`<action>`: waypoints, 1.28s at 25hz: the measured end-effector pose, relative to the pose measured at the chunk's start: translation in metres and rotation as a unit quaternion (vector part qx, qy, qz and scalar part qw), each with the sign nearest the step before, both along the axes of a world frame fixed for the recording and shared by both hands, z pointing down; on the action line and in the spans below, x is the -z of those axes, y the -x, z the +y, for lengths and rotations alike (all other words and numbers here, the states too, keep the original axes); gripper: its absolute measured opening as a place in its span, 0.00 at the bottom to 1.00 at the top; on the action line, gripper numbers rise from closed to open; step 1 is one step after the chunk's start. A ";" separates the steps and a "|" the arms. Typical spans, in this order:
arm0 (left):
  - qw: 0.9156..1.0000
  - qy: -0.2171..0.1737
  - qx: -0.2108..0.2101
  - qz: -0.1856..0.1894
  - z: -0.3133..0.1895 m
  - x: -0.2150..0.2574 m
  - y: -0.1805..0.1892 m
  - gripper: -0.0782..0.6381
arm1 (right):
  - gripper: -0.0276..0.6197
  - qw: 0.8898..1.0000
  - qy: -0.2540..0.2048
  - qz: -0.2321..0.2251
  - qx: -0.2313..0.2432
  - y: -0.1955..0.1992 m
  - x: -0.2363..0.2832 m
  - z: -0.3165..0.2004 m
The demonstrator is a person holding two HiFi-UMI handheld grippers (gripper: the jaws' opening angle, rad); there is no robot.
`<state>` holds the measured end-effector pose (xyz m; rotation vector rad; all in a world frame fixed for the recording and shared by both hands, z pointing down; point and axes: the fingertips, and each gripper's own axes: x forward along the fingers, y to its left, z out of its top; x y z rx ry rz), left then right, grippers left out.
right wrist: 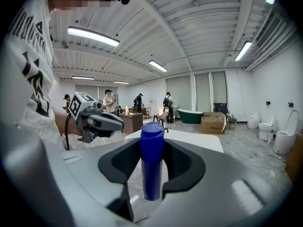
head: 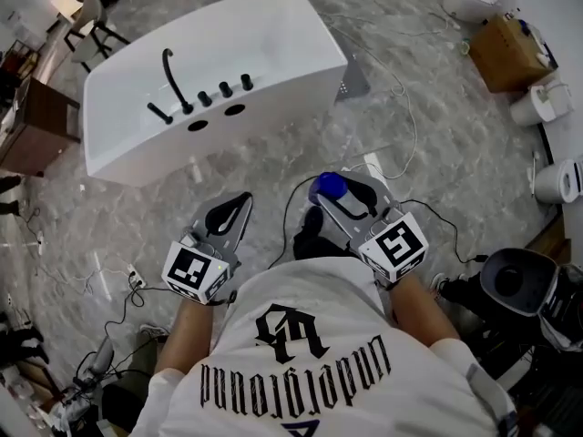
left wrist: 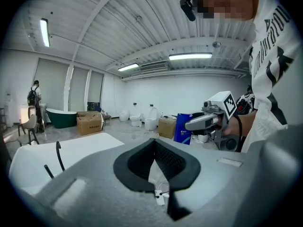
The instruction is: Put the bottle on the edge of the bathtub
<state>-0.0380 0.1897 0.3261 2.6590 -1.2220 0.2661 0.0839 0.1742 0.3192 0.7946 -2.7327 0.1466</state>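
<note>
R tongs [head: 351, 198] clamped on the blue bottle [right wrist: 152, 160], held upright, cap up, prob. so it sets down standing. L tongs [head: 228, 217] closed, empty (spare for now). Bathtub [head: 301, 25] well ahead. Cables [head: 401, 98] cross the floor between; faucet [head: 173, 80] crowds one rim.
</note>
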 end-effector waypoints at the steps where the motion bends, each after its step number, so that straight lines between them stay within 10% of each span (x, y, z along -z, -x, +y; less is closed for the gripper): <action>1: 1.000 0.002 0.001 0.000 -0.015 -0.001 -0.009 0.12 | 0.27 1.000 0.003 -0.001 0.000 -0.009 -0.001 -0.014; 11: 1.000 -0.001 0.014 -0.003 -0.124 0.011 -0.069 0.12 | 0.27 1.000 0.010 -0.001 -0.005 -0.090 0.008 -0.126; 32: 0.998 0.003 -0.059 -0.002 -0.242 -0.012 -0.118 0.12 | 0.27 0.998 0.014 -0.003 -0.063 -0.122 -0.009 -0.219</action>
